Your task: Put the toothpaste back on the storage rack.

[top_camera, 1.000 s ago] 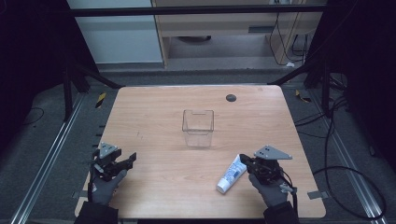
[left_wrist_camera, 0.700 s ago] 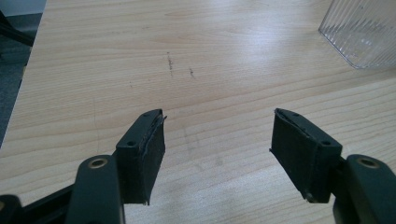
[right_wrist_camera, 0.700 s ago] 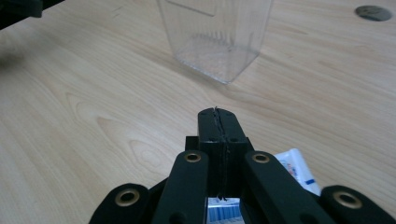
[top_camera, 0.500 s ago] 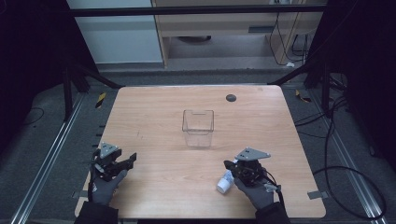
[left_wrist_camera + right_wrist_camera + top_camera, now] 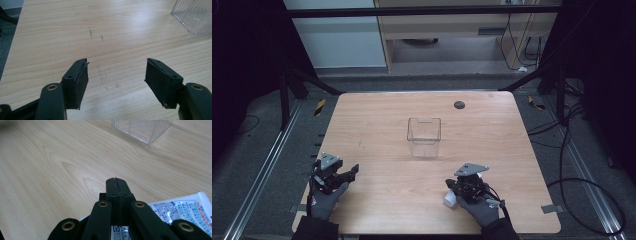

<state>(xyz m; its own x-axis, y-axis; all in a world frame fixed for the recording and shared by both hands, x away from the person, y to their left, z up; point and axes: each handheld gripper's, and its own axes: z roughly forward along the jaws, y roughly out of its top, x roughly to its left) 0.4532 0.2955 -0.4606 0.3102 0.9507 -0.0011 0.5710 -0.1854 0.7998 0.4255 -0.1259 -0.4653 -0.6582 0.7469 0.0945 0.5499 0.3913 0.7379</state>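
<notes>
Clear plastic box (image 5: pixel 424 136): holds nothing | left tool (image 5: pixel 116 75): released | right tool (image 5: pixel 116 181): clenched

Under my right gripper (image 5: pixel 117 182) lies a white tube (image 5: pixel 185 211) of glossy plastic with blue print, and the gripper's own closed jaws are matt black plastic, their pads looking like dull rubber, with brass-coloured rivets at the joints. The table (image 5: pixel 50 170) beneath and ahead of it is pale wood, smooth with a soft sheen and a clear grain, and ahead of both my tools stands a clear container (image 5: pixel 424 136) of ribbed, shiny plastic. My left gripper (image 5: pixel 116 75) has the same matt black finish, its open pads rough at the edges, with a dull grey metal plate on top, and my gloves (image 5: pixel 323 202) are grey knitted cloth.
</notes>
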